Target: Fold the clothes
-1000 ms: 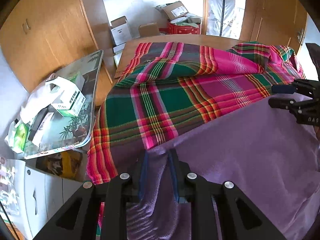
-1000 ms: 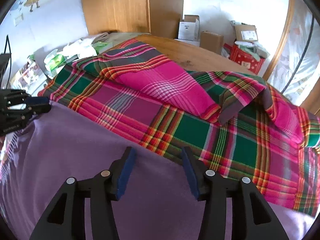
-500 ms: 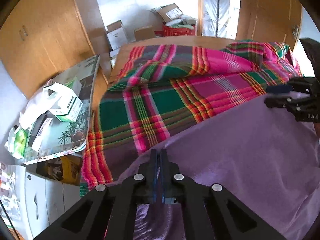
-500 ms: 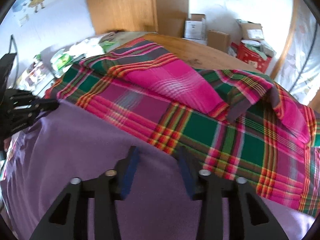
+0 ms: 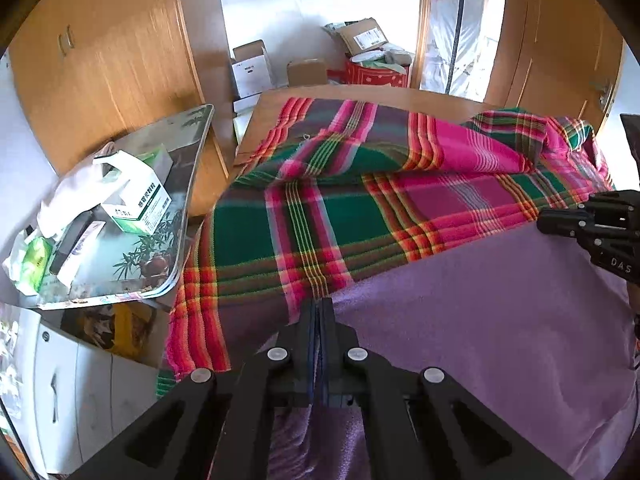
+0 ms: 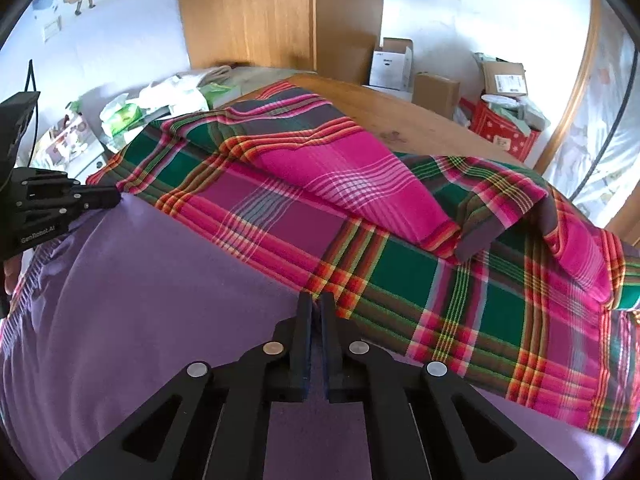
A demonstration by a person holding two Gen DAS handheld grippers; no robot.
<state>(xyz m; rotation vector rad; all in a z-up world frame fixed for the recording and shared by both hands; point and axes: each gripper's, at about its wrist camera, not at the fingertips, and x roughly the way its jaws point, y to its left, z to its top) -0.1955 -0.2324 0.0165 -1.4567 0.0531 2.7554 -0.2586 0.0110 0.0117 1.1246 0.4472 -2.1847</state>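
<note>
in the left wrist view, at the far left of the frame, a glass-topped desk [image 5: 188,184] carries a green-and-white box [image 5: 138,204] and plastic bags [image 5: 68,196]. right of it a plaid blanket [image 5: 320,208] covers the middle of the frame, with a wooden board [image 5: 360,94] showing at its far edge. at bottom centre the left gripper [image 5: 319,308] has its jaws pressed together, pinching the edge of a purple cloth [image 5: 480,320] that fills the lower right and lies over the blanket. at the right edge the right gripper [image 5: 560,222] sits at the cloth's far edge.

in the right wrist view, the left gripper [image 6: 102,196] shows at the left edge, its tip on the cloth's [image 6: 140,280] corner. the cloth spreads across the lower left. at bottom centre the right gripper [image 6: 316,304] has its jaws nearly together, pinching the cloth's edge where it meets the blanket [image 6: 400,240]. boxes [image 6: 436,88] stand at the upper right by the wall.
</note>
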